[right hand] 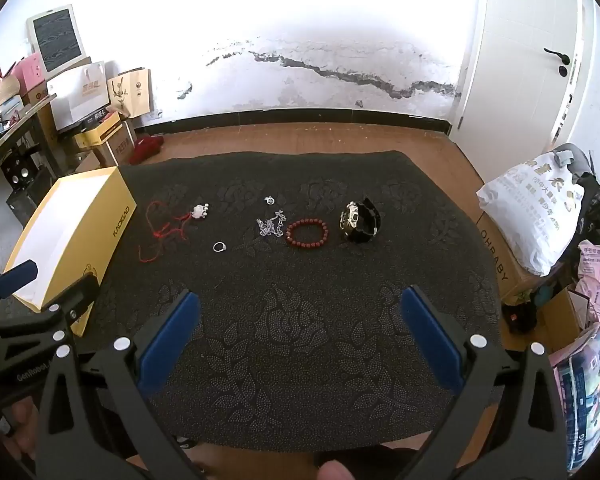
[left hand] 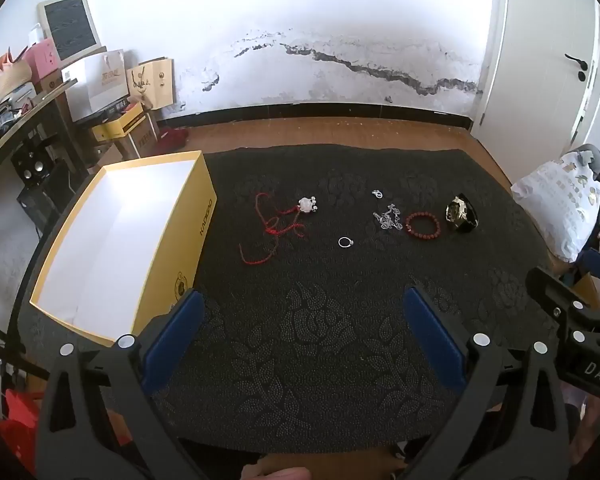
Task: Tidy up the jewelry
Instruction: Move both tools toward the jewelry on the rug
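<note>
Jewelry lies in a row across a dark patterned mat [left hand: 300, 340]: a red cord necklace [left hand: 274, 228] with a pale pendant [left hand: 307, 205], a small ring [left hand: 345, 242], a silver chain [left hand: 388, 219], a tiny silver charm [left hand: 377, 193], a red bead bracelet [left hand: 421, 224] and a black watch [left hand: 462, 213]. An open yellow box [left hand: 116, 240] with a white inside stands at the mat's left. My left gripper [left hand: 304, 304] is open and empty, well short of the jewelry. My right gripper [right hand: 302, 304] is also open and empty, nearer than the bracelet [right hand: 307, 233] and watch [right hand: 358, 220].
The mat covers a table above a wooden floor [left hand: 340, 128]. Stacked boxes and bags [left hand: 108, 92] crowd the left by a dark desk [left hand: 28, 128]. A white bag [right hand: 536, 216] on a cardboard box sits right of the table. A white door [right hand: 540, 60] is far right.
</note>
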Action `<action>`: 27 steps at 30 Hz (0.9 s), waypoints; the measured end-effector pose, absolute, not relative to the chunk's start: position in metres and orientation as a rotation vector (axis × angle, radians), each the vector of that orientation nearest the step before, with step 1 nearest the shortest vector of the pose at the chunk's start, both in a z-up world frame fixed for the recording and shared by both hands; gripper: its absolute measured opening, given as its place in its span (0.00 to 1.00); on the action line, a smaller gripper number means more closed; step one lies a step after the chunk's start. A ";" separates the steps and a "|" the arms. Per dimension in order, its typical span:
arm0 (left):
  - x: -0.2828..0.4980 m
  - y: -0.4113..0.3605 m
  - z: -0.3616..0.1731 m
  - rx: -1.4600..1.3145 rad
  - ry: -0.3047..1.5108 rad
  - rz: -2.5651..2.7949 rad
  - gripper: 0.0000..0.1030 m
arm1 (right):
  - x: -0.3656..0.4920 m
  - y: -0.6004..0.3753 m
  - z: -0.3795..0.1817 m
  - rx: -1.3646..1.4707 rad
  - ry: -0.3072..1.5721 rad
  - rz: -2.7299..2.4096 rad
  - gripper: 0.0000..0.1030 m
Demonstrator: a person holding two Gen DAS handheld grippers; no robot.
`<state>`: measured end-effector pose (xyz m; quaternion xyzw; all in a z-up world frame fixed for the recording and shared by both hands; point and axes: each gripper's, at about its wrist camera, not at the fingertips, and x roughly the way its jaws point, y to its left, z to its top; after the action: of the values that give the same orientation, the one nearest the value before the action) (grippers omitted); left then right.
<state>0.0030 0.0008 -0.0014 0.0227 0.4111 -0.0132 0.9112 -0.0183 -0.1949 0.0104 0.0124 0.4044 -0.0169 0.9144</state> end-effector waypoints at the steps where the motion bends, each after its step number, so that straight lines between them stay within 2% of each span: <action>1: 0.003 0.001 -0.001 0.048 0.846 -0.027 0.95 | -0.018 -0.195 0.010 0.031 0.835 -0.032 0.94; 27: 0.004 0.002 -0.007 0.051 0.857 -0.025 0.95 | -0.018 -0.196 0.011 0.030 0.831 -0.033 0.94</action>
<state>0.0039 0.0019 -0.0072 0.0245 0.4153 -0.0122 0.9093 -0.0177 -0.1957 0.0111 0.0143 0.4037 -0.0163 0.9146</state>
